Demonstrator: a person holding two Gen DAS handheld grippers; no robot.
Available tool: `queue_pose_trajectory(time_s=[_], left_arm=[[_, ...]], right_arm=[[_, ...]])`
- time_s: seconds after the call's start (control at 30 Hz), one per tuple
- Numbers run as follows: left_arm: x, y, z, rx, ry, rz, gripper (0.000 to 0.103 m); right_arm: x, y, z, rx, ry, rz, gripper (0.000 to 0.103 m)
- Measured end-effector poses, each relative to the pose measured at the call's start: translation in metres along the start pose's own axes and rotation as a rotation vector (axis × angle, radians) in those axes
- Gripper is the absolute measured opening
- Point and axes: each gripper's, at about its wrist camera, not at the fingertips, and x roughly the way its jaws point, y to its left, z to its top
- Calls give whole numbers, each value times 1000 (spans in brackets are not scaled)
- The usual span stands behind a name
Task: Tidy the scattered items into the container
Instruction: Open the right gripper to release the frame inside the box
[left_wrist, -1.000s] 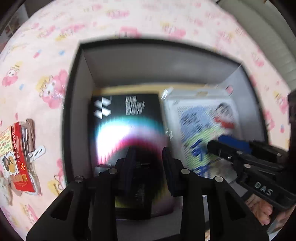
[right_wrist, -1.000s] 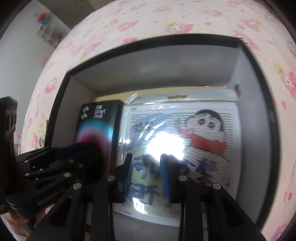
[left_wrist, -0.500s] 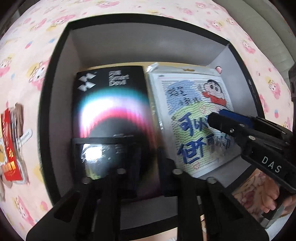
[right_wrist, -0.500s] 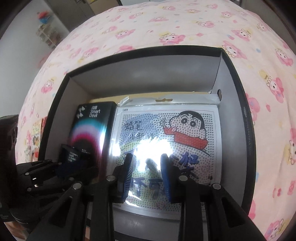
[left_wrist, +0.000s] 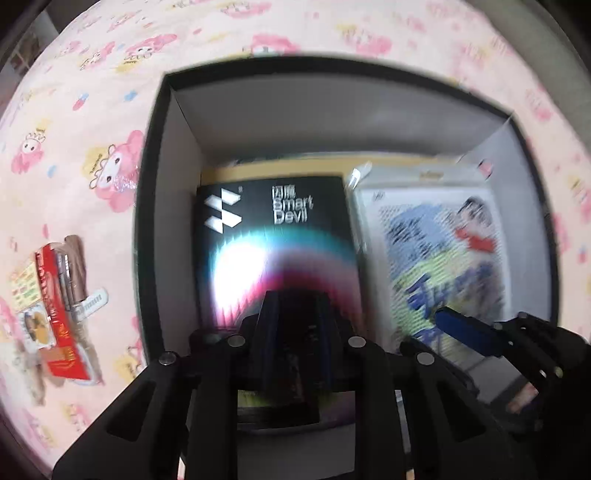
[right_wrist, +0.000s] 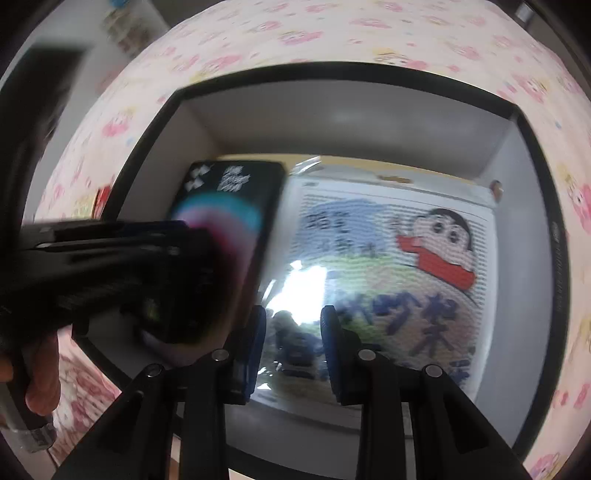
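Note:
A black container with grey inner walls (left_wrist: 147, 221) (right_wrist: 554, 240) sits on the bedsheet. A black "Smart Devil" box (left_wrist: 273, 229) (right_wrist: 229, 199) lies flat inside it on the left. A cartoon-printed plastic package (left_wrist: 443, 251) (right_wrist: 388, 258) lies on the right. My left gripper (left_wrist: 295, 332) (right_wrist: 173, 254) points down over the Smart Devil box and is shut on a small black box (left_wrist: 295, 362) (right_wrist: 173, 306). My right gripper (right_wrist: 293, 332) (left_wrist: 461, 328) hangs over the package's near edge, blue pads close together with nothing between them.
On the pink cartoon bedsheet left of the container lie a red snack packet (left_wrist: 55, 325), pens in a wrapper (left_wrist: 74, 280) and a small white piece (left_wrist: 92, 299). A person's hand (right_wrist: 40, 369) grips the left gripper's handle at the container's near left corner.
The left gripper has closed on the small black box that lay on the Smart Devil box, and the box now sits up between its fingers. The right gripper slid sideways and rolled a little.

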Motion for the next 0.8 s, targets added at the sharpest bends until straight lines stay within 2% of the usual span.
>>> queue_pose_trajectory(time_s=[0.07, 0.2, 0.3, 0.4, 0.43, 0.5, 0.6, 0.67, 0.73, 0.8], left_arm=[[5, 1, -5, -12, 35, -11, 20], [1, 2, -17, -4, 33, -15, 20], [-2, 4, -23, -3, 28, -25, 20], [-14, 17, -23, -60, 18, -157, 20], [-23, 22, -25, -77, -13, -193, 21], [-33, 23, -31, -62, -37, -215, 22], [-32, 10, -44, -17, 5, -256, 22], [-31, 1, -58, 15, 19, -263, 22], [-19, -23, -30, 21, 37, -236, 22], [-14, -21, -32, 2, 47, -240, 20]], right_arm=[[4, 8, -1, -32, 15, -3, 27], [9, 12, -3, -56, 29, -34, 27], [6, 4, -2, -26, 19, -33, 27], [1, -3, -1, -3, -3, -34, 27], [-4, -7, 0, 2, -23, -47, 27], [-10, -13, 1, 15, -51, -72, 27], [-12, -23, 2, 38, -54, -96, 27], [-9, -25, 2, 43, -39, -89, 27], [-8, -23, 1, 36, -34, -86, 27], [-7, -23, 0, 32, -31, -92, 27]])
